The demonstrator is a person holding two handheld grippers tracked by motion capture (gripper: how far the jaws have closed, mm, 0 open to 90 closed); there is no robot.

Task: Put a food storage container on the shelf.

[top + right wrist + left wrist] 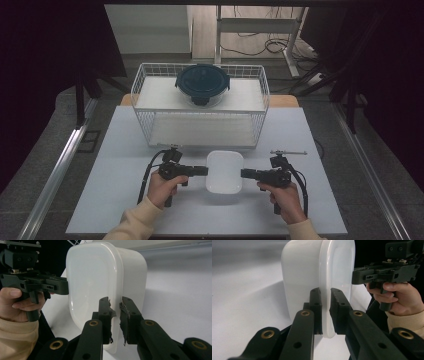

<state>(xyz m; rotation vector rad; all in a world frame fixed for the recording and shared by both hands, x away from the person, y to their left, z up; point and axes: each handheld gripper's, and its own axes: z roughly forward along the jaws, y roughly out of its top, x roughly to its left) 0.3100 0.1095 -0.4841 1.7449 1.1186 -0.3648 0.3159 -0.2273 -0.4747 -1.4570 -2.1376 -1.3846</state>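
left gripper (202, 171): held in the person's left hand (161, 189), pointing sideways at the white tub. In the left gripper view (326, 312) the two black jaws are pinched onto the tub's lid rim, one jaw on each side of the edge, so it's clamped on, not loose.

right gripper (246, 173): same deal from the other side, held in the right hand (285, 196). In the right gripper view (115, 321) the jaws are squeezed on the rim too, and the pad lining looks kinda frayed and torn.

white container (224, 171): rounded rectangular tub with a lid, sitting on the table between the two grippers, near the front edge. Looks plain white, can't see inside it.

table (115, 165): pale grey-white top.

wire basket (200, 105): white, just behind the tub, toward the far side of the table, with a shelf-like upper level.

round container (202, 85): clear bowl with a dark teal clip lid, sitting on the basket's upper level, roughly centred.

sleeves (135, 220): cream coloured, coming in from the bottom.

floor: cables (270, 47) and a metal frame behind the table.
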